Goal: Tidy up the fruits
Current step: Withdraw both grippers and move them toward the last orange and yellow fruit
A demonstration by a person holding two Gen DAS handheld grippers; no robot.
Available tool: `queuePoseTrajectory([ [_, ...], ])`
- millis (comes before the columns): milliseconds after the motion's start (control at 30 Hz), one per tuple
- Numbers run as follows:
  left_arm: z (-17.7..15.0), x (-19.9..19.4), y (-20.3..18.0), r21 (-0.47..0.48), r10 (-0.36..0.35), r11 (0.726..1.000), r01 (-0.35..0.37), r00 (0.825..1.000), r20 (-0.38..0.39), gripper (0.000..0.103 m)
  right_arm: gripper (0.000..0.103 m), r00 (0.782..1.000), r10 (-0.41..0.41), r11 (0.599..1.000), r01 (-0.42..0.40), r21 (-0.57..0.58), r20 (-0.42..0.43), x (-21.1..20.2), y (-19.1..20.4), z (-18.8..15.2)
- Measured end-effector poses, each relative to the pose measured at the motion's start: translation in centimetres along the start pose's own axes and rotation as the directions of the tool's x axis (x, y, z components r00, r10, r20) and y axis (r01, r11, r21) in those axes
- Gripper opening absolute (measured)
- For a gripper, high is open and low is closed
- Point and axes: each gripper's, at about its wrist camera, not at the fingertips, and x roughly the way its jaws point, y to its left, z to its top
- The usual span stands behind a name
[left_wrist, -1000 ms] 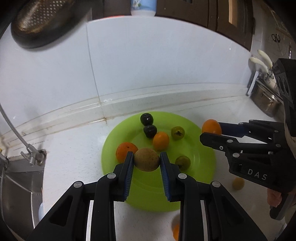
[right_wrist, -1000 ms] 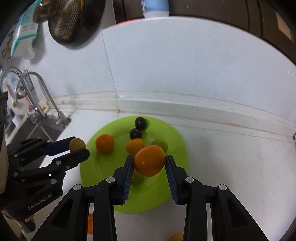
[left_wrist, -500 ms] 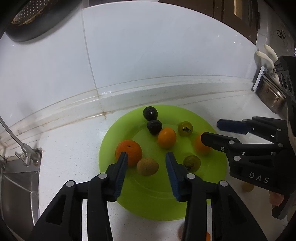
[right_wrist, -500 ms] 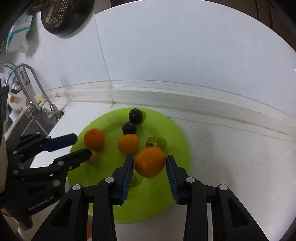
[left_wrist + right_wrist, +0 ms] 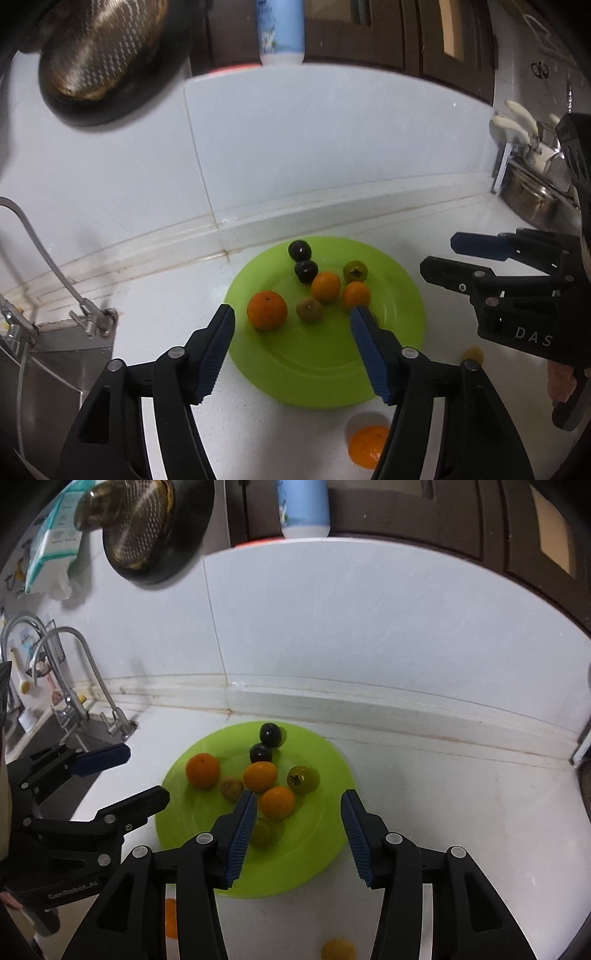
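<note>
Eight fruits lie on the green plate (image 5: 402,325) while the left gripper (image 5: 291,354) and right gripper (image 5: 295,834), jaws just spread and empty, hover above it, leaving two orange fruits (image 5: 367,445) on the counter (image 5: 166,295) to collect.

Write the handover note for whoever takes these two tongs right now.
Left tongs: open, empty; jaws have just been opening.
Right tongs: open, empty; jaws have just been opening.
Green plate: holds eight fruits, among them the brown fruit and the orange fruit lying loose by the tong tips.
Left to do: an orange fruit and a small yellow fruit lie on the counter off the plate. Plate them next, probably.
</note>
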Motion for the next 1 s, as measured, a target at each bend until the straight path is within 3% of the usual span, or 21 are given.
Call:
queuePoseTrajectory([
  [133,-0.1,-2.2,-0.5,0.012,0.022,1.0,-0.023,0.999,0.041,0.074,0.049,0.999,-0.013,1.0,0.012,0.01,0.03,-2.2,0.0,-0.3],
  [200,-0.5,-3.4,-0.8,0.019,0.031,0.999,-0.033,0.998,0.058,0.078,0.054,0.999,-0.025,1.0,0.025,0.013,0.043,-3.2,0.0,-0.5],
  [500,-3.1,-6.9,-2.4,0.03,0.059,0.998,-0.062,0.995,0.081,0.085,0.055,0.994,-0.081,0.997,0.079,0.021,0.074,-7.6,0.0,-2.7],
  [800,-6.0,-7.5,-3.3,0.007,0.065,0.998,-0.065,0.996,0.064,0.086,0.055,0.989,-0.126,0.992,0.124,0.022,0.073,-9.5,0.2,-5.8],
  [1000,-8.3,-6.3,-4.0,0.007,0.052,0.999,-0.052,0.999,0.002,0.086,0.055,0.99,-0.136,0.99,0.135,0.048,0.024,-8.9,-0.3,-8.8],
])
